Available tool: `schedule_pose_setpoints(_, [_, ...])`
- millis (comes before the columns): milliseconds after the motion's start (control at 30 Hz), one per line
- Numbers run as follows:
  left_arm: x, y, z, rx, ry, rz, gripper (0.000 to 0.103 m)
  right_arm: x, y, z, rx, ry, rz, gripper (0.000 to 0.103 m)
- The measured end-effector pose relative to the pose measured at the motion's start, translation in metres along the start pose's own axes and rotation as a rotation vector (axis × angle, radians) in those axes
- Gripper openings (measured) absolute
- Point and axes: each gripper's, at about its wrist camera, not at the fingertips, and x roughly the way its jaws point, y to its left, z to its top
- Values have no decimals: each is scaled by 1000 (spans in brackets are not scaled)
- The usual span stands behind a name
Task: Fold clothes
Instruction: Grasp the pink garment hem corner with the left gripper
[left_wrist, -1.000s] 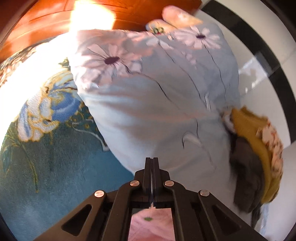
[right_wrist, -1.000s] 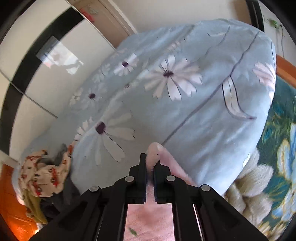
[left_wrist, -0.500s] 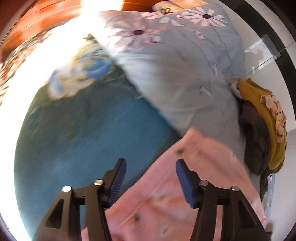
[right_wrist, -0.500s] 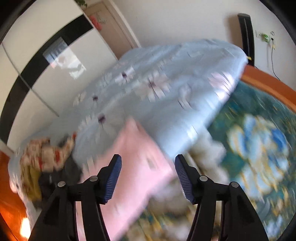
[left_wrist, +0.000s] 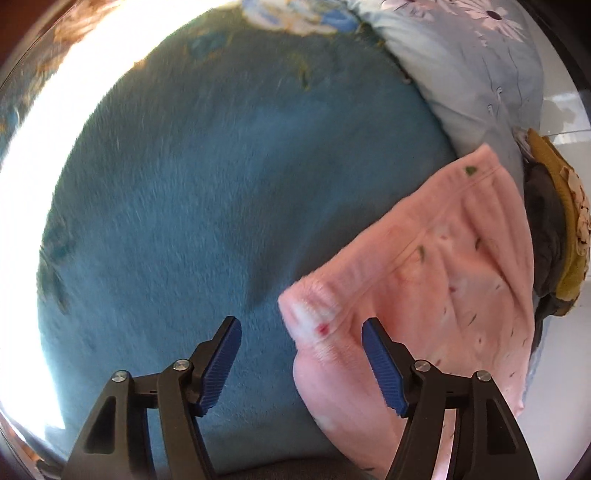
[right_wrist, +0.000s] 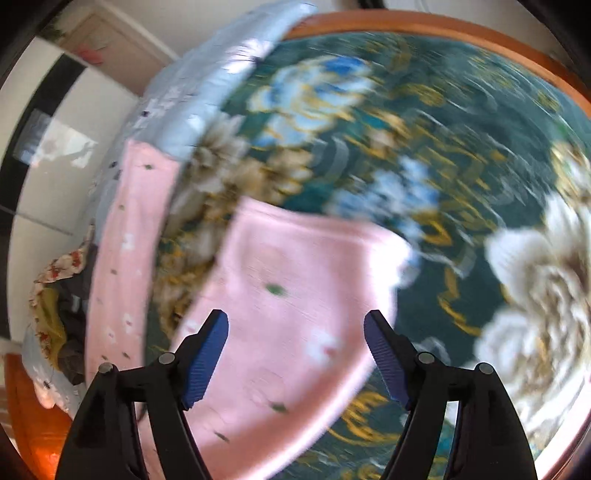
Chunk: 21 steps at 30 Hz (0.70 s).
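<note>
Both tongs are standing wide, jaws just been opening, gripping nothing. Your left gripper (left_wrist: 301, 360) is hanging over the pink garment (left_wrist: 436, 288), its corner lying between the pads, untouched. Your right gripper (right_wrist: 295, 356) is hanging over the garment's other part (right_wrist: 295, 306). It's lying on the teal blanket (left_wrist: 207, 206), against the blue duvet (left_wrist: 476, 77); right view blurred.

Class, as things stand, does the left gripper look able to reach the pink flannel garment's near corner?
Probably yes: the left gripper is open, the pink flannel garment corner lies between its blue pads, and nothing covers it.
</note>
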Motion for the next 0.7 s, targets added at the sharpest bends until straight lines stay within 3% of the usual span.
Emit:
schedule_pose_setpoints(67, [6,4,-4,-18,7,-13,69,3,-14,-5,27,18,-4,77])
schedule_pose_setpoints(167, [8,5,-7,-35,-5,11,60,11,-31,-9,86,39,-8,77])
schedule_pose_setpoints(300, [12,2,-10,-49,0,-17,41,26,-45,-11,159,66,-4,77])
schedule_pose_setpoints(467, [15,-2,-17,-88,-8,-28,28,40,-55,-13,258,76,18,79])
schedule_pose_setpoints(533, [14,-3,-21,-94,-22,-39,24,40,-56,-13,288,62,46,75])
schedule_pose_setpoints(600, [12,-3,-26,-111,-39,-55,21,41,-58,-13,333,63,110,32])
schedule_pose_setpoints(667, [7,-2,-30,-131,-60,-84,18,46,-58,-13,378,83,157,21])
schedule_pose_setpoints(700, [4,-1,-32,-143,-71,-101,16,46,-55,-12,382,85,168,6])
